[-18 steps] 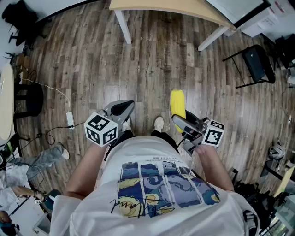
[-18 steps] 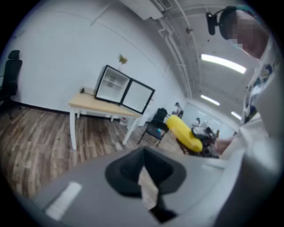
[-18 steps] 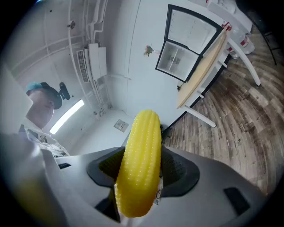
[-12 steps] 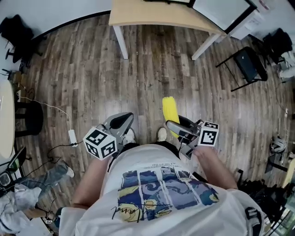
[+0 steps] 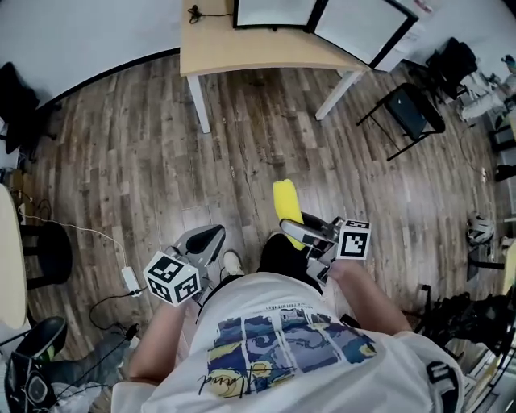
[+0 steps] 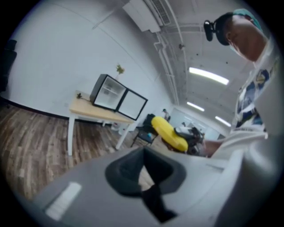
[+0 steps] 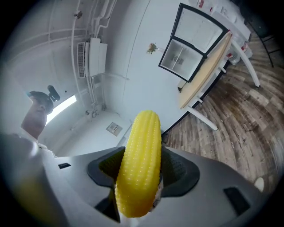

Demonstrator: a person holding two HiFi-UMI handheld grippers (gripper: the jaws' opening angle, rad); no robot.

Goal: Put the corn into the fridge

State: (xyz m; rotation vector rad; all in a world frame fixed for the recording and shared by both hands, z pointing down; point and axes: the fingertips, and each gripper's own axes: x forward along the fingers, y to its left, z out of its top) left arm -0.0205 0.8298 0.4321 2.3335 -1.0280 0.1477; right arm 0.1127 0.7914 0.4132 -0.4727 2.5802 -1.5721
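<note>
Yellow corn (image 5: 287, 211) sits clamped at its base in the right gripper (image 5: 305, 231), jaws spread wide around the cob. Seen from the head, its long axis runs over the wood floor (image 5: 129, 145) toward 12 o'clock, tip leaning slightly to 11, with the table (image 5: 242, 50) and fridge (image 5: 322, 16) ahead at 12. Only the right gripper view shows both pads pressing the cob's flanks, the fridge at 1 o'clock. Only the left gripper view shows the cob side-on, tip toward 10 o'clock, and the left gripper (image 5: 201, 242) closed on nothing. Both forearms stay tucked to the torso, the right gripper level, the left dipped.
</note>
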